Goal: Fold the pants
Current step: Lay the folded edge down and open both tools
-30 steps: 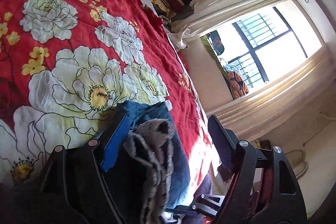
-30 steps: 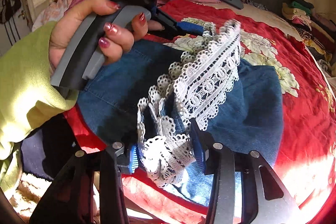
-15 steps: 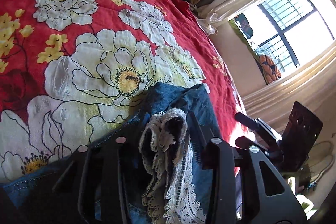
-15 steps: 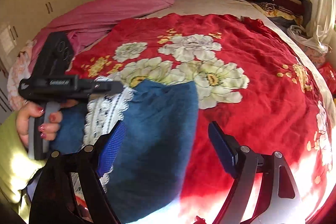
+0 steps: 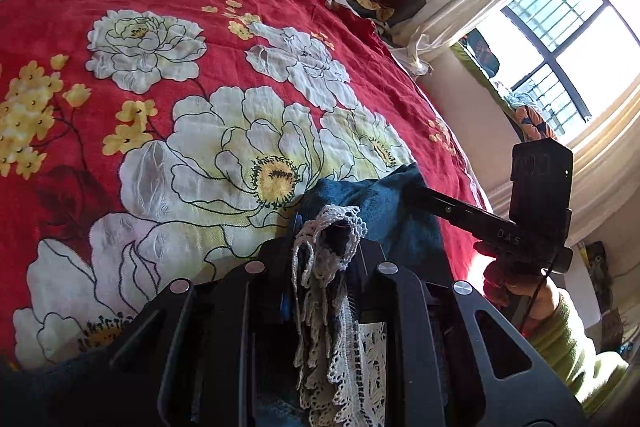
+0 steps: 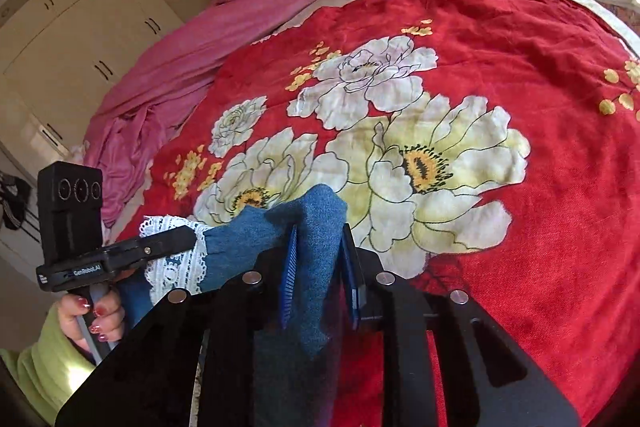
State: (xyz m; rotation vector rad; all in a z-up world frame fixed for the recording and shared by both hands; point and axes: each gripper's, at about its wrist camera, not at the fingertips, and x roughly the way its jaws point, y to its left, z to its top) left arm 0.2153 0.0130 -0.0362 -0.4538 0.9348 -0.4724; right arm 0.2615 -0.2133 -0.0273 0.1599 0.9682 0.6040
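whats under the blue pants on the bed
Under the blue pants, the red floral bedspread shows all around them, with big white flowers beside the cloth. The part directly below is covered by the pants and both tools.

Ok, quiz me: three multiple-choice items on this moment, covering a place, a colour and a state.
1. Where does the left hand-held gripper hold the pants?
A. lace hem
B. plain denim
C. nowhere

2. Colour of the bedspread ground?
A. green
B. red
C. grey

3. State of the right hand-held gripper?
A. wide open
B. shut on nothing
C. shut on denim

Answers: 1 A, white lace bunches between its fingers. 2 B, red cloth with pale flowers. 3 C, its pads pinch a blue denim fold.
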